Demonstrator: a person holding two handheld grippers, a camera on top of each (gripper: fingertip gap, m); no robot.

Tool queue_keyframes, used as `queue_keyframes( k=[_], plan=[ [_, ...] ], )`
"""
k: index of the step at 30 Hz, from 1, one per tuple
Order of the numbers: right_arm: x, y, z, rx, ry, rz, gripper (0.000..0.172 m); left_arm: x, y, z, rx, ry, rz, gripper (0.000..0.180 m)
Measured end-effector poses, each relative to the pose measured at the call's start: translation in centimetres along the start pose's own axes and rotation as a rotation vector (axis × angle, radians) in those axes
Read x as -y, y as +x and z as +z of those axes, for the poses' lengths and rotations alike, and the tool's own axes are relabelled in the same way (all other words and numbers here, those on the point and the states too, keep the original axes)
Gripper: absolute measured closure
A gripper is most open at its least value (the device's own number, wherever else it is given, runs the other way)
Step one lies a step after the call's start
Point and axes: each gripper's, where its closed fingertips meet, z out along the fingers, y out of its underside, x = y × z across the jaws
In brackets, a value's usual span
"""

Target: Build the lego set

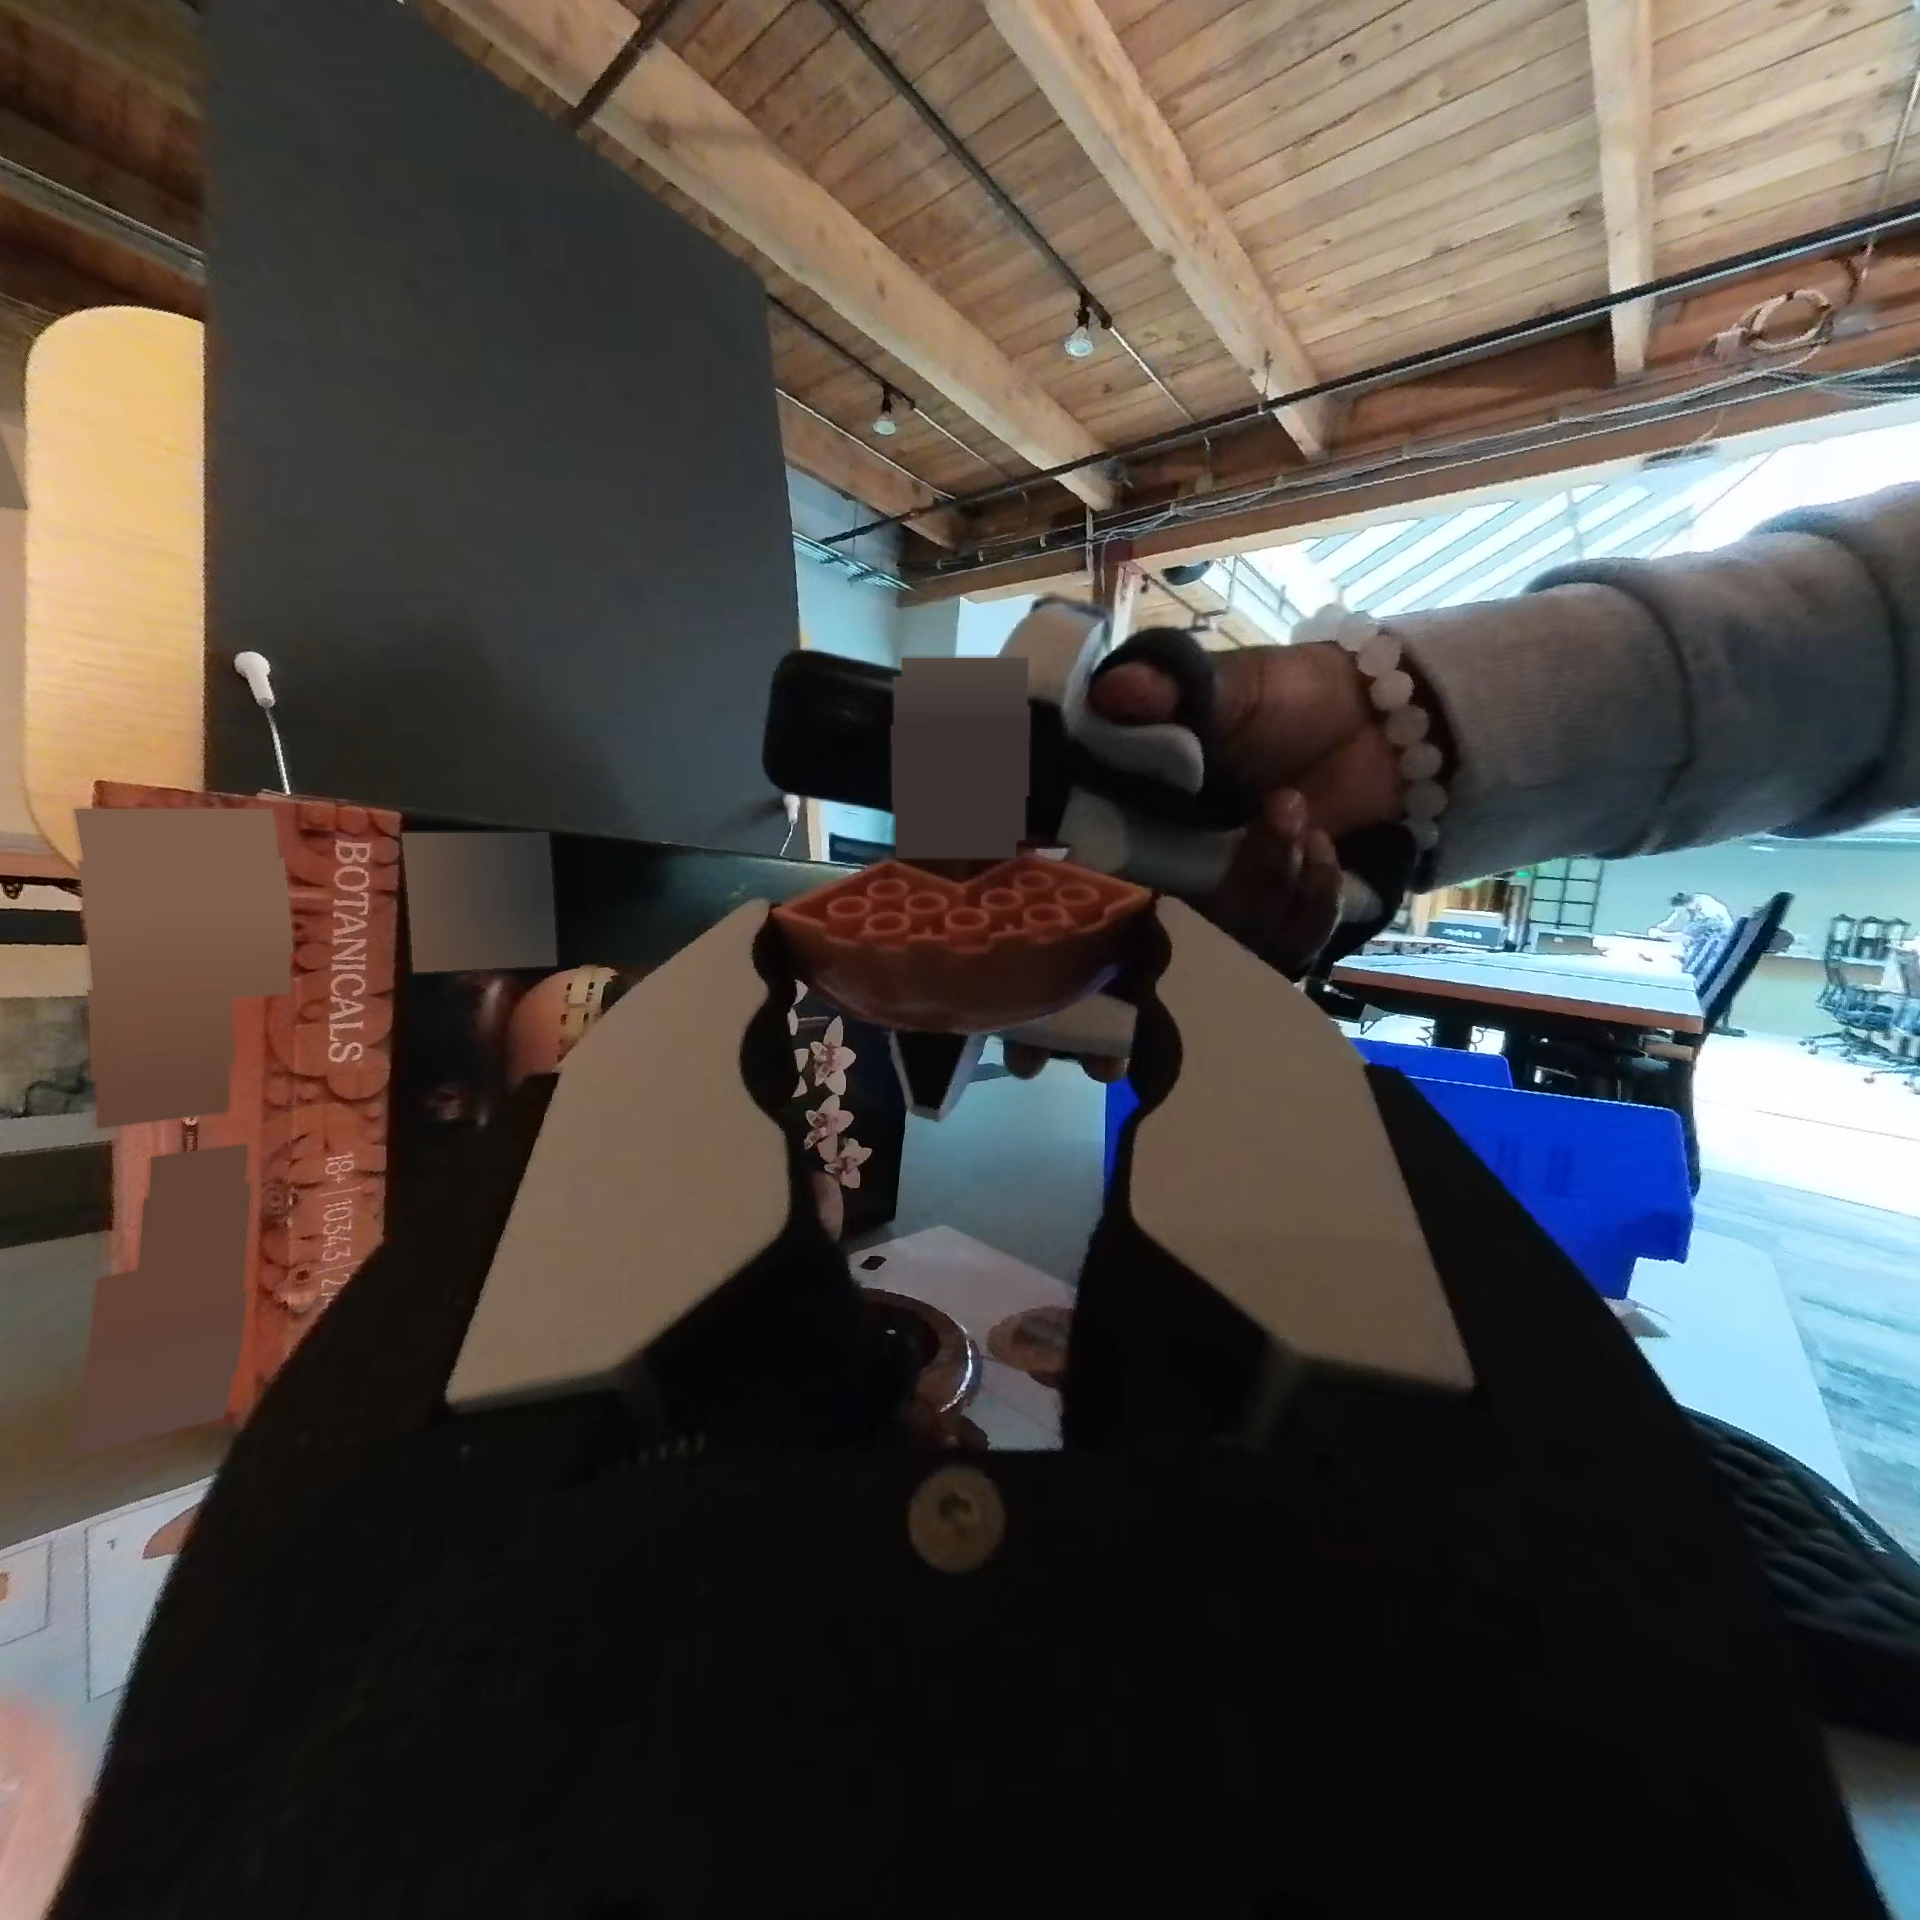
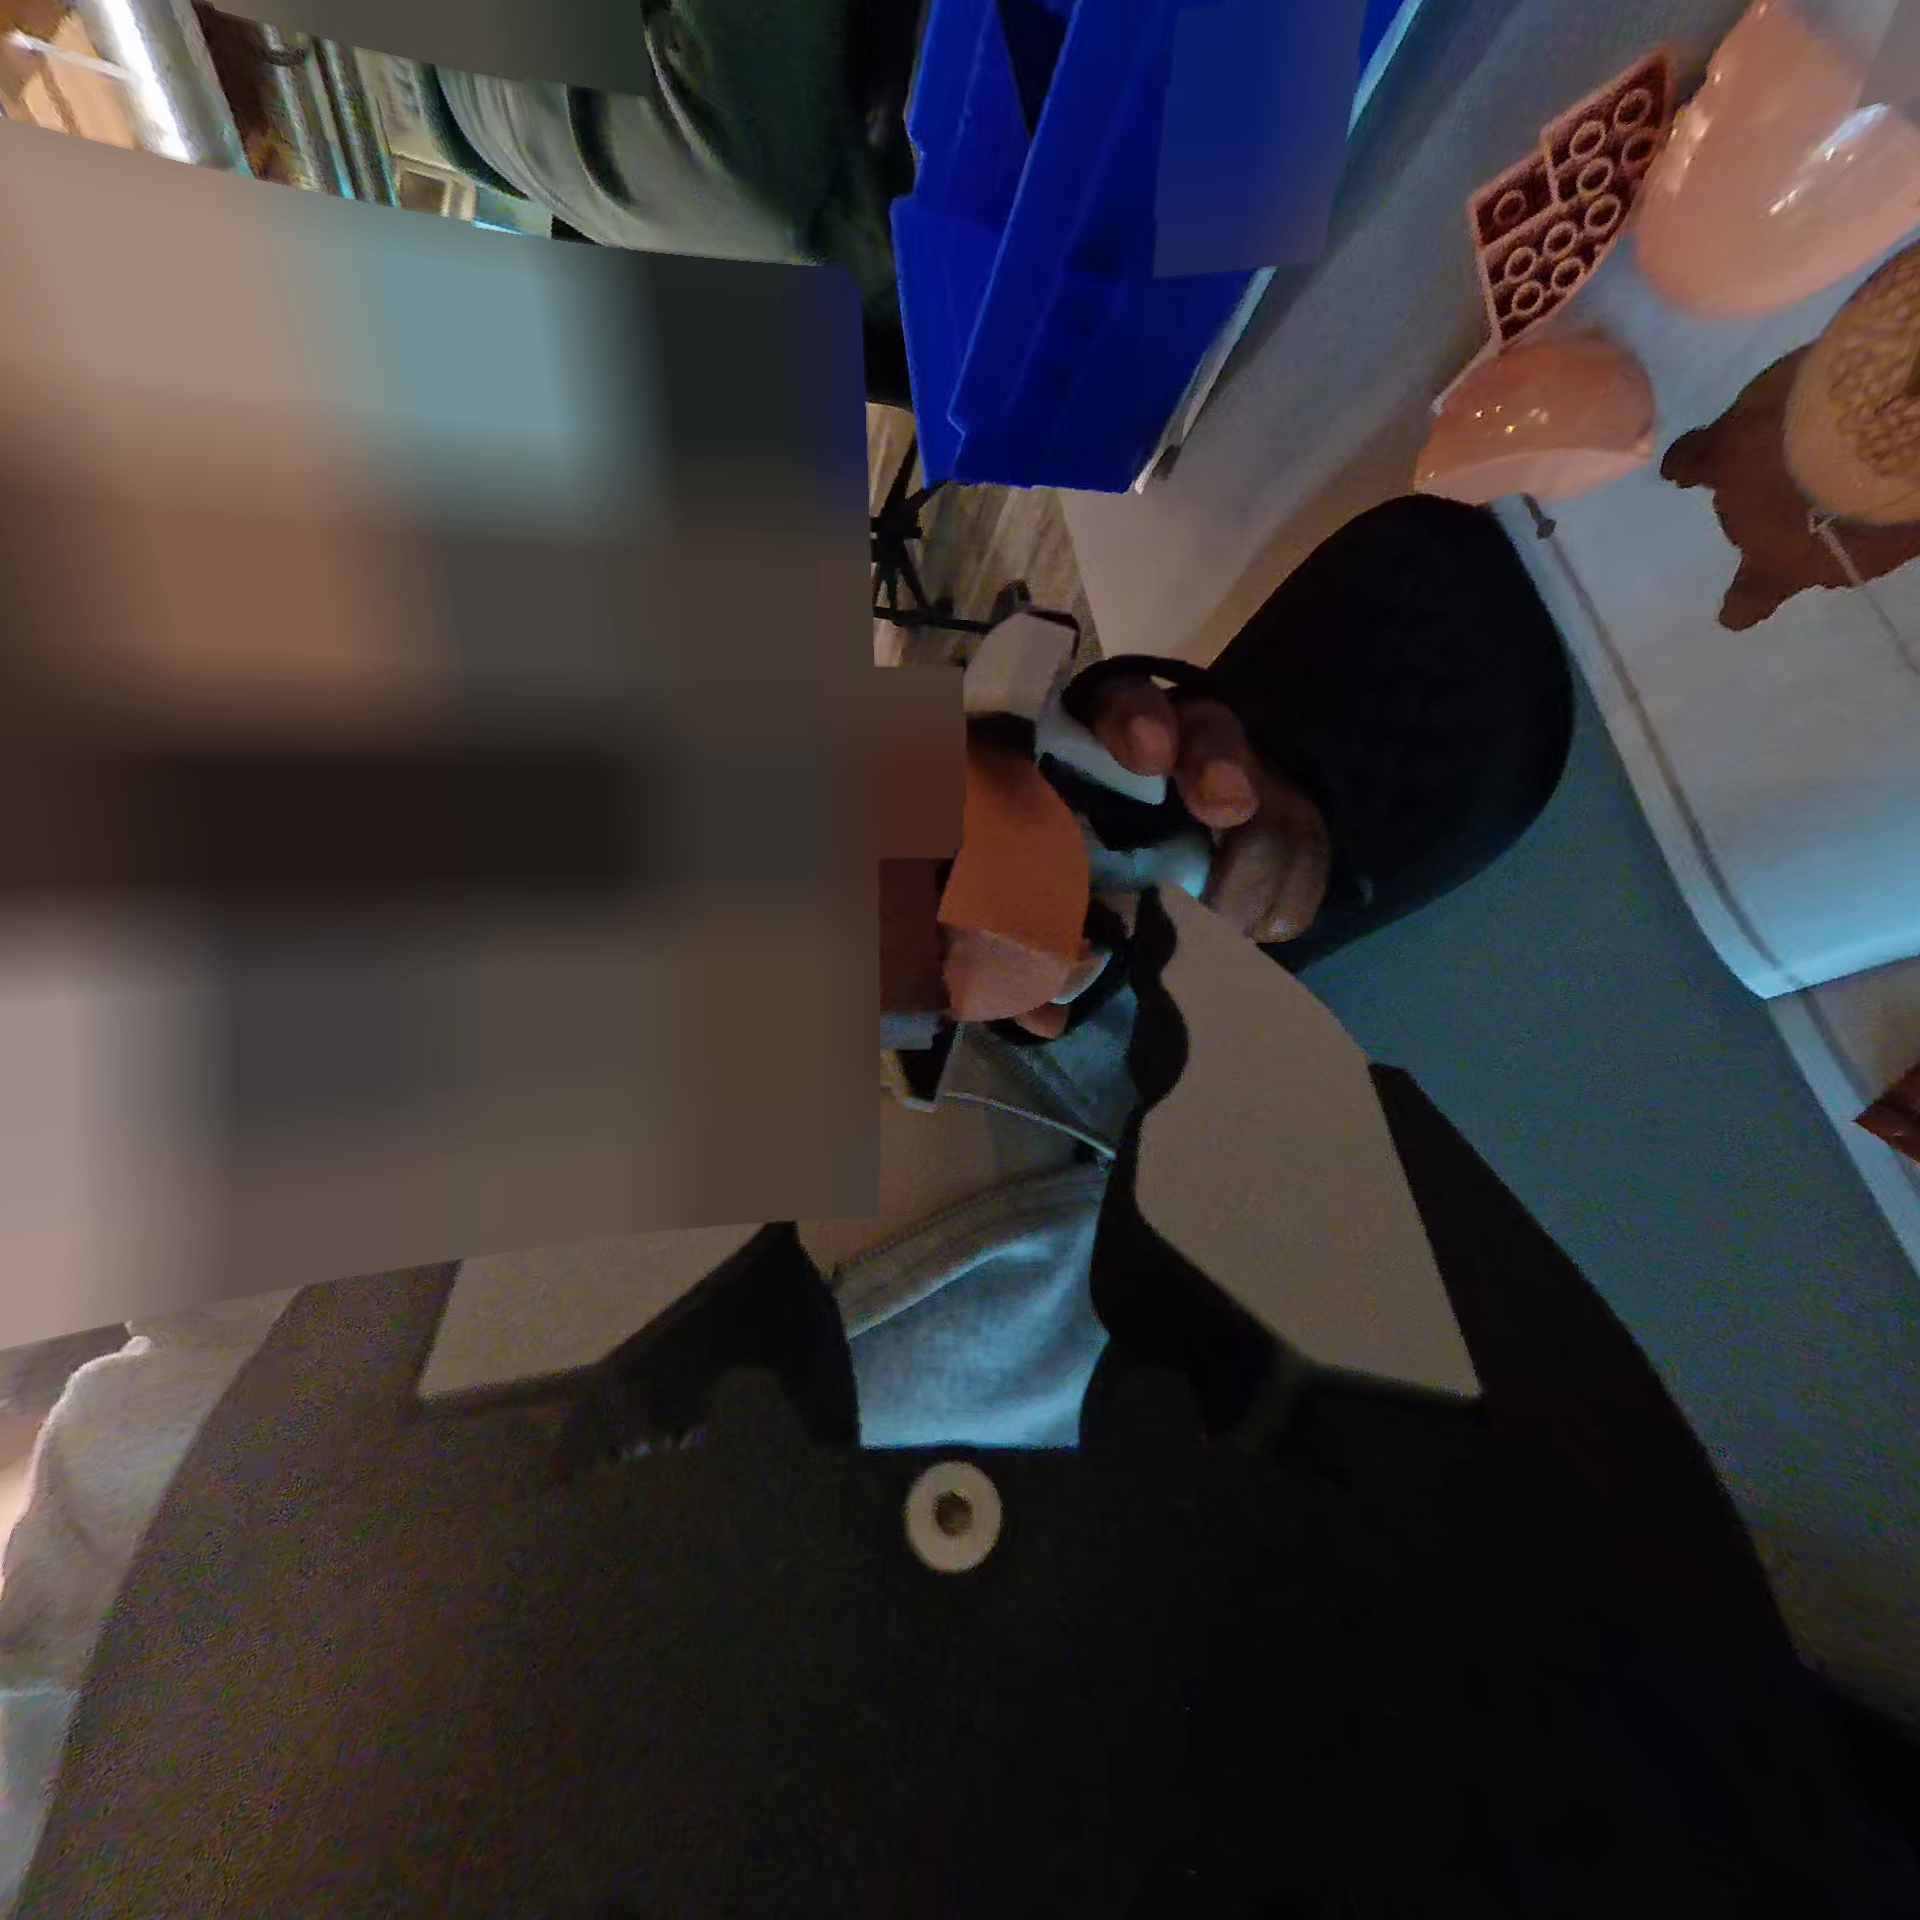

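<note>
Left gripper (image 1: 961, 940) is clamped on an orange rounded toy brick (image 1: 961, 935), both pads pressing its ends, its hollow tubed underside facing up, held aloft above the worktop (image 1: 1714, 1340). Right gripper (image 2: 1023, 997) points at that same brick (image 2: 1023, 873); one finger (image 2: 1247, 1091) shows beside it, the other lies behind a blur patch, so I cannot tell whether it grips. A boxed building set (image 1: 322, 1039) stands left, blue bins (image 1: 1538, 1143) right. More pinkish pieces (image 2: 1558, 218) lie on the worktop.
</note>
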Motion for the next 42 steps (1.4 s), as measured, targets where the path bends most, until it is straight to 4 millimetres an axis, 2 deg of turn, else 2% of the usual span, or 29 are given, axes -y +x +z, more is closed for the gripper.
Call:
queue_keyframes(
  k=[8, 19, 25, 29, 42],
  plan=[
    [-0.1, 0.5, -0.1, -0.013, -0.010, 0.026, 0.134, 0.0, 0.3, 0.1, -0.012, -0.004, 0.011, 0.118],
    [-1.1, 0.5, -0.3, -0.115, -0.092, -0.010, 0.134, 0.1, 1.1, 0.1, -0.025, -0.048, 0.237, 0.118],
    [-1.7, 0.5, -0.5, -0.159, -0.093, -0.100, 0.134, 0.1, 1.6, 0.1, -0.031, -0.066, 0.342, 0.118],
    [-1.9, 0.8, -0.7, -0.186, -0.090, -0.130, 0.134, -0.1, 1.8, 0.2, -0.042, -0.080, 0.312, 0.118],
    [-3.1, 0.8, -0.5, -0.171, -0.114, -0.256, 0.134, 0.0, 2.9, 0.0, -0.072, -0.076, 0.471, 0.119]
  ],
)
